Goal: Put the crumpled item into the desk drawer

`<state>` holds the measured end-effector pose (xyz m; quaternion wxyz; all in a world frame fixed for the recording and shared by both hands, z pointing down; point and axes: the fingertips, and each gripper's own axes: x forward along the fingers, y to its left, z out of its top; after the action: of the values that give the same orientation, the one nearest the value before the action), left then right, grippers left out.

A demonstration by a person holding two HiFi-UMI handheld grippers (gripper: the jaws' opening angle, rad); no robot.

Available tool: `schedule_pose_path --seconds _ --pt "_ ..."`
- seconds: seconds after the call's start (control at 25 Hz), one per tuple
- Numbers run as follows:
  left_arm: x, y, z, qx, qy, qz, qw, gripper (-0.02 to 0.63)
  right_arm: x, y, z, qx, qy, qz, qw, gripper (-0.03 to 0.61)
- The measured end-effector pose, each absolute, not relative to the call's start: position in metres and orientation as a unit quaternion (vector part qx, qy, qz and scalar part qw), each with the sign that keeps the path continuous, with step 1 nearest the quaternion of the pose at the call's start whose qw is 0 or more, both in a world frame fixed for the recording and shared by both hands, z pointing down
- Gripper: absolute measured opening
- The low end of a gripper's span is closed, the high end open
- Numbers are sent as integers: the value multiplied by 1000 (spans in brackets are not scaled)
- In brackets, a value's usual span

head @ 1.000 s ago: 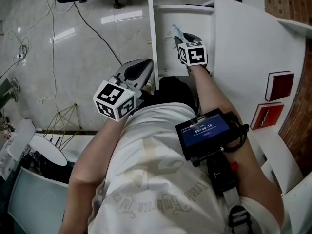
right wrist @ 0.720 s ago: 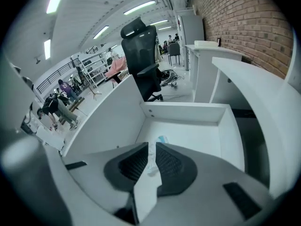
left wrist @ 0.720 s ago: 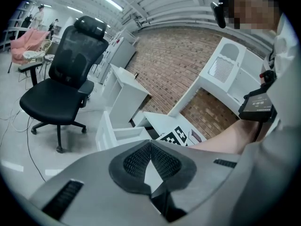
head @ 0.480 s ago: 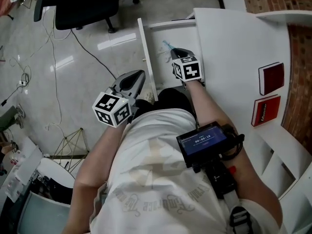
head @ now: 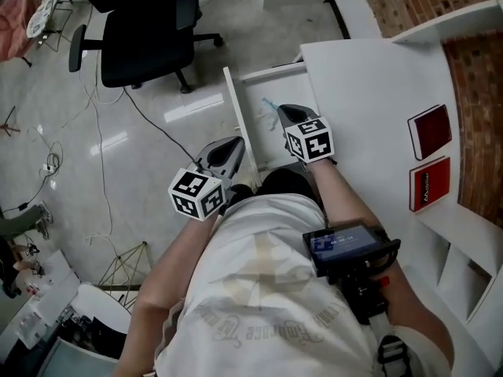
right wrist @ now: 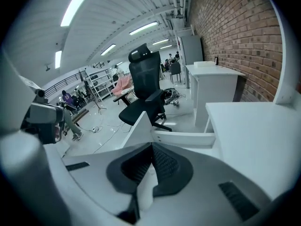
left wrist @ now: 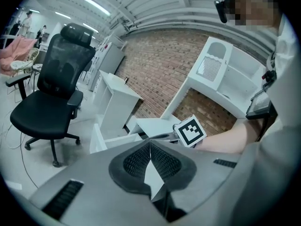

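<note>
1. Looks to me like the drop-off part is basically done. The crumpled item (head: 269, 104), a pale bluish scrap, lies inside the open drawer (head: 238, 115), just past the tip of the right tool (head: 289, 115) and apart from it.
2. Right tool: its jaws have just been closing, and now they're pressed together with nothing between them. It hangs over the near end of the drawer, tilted down toward it.
3. Left tool (head: 233, 144): jaws pressed together too, and empty. It sits just outside the drawer's tall panel, on the floor side.
4. Drawer contents: the scrap is all I can make out in there. The near part is hidden behind the right tool and the person's arm, so I can't swear there's nothing else.
5. Next move, my guess: get the right tool clear of the drawer, then push that panel in until it meets the white counter (head: 369, 85). The left tool is right beside the panel, so it's the obvious one to do the shove.
6. The two red boxes (head: 430, 130) over by the brick wall are well apart from all this and not involved.
</note>
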<state>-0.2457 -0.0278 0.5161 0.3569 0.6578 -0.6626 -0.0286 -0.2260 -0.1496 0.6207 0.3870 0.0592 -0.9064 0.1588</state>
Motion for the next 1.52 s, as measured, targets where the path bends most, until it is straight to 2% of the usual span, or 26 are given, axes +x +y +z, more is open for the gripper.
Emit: schedule_pose_path --seconds 0.64,1.0,1.52 --pt "-234 -22 477 696 -651 -18 301 21 -193 -110 503 42 -949 129 286 23" --pt "-213 -21 460 729 -629 2 269 21 -165 -101 477 50 -959 138 244 23" --pt "-188 -4 455 742 -618 10 258 21 -118 -80 476 74 -960 154 221 23"
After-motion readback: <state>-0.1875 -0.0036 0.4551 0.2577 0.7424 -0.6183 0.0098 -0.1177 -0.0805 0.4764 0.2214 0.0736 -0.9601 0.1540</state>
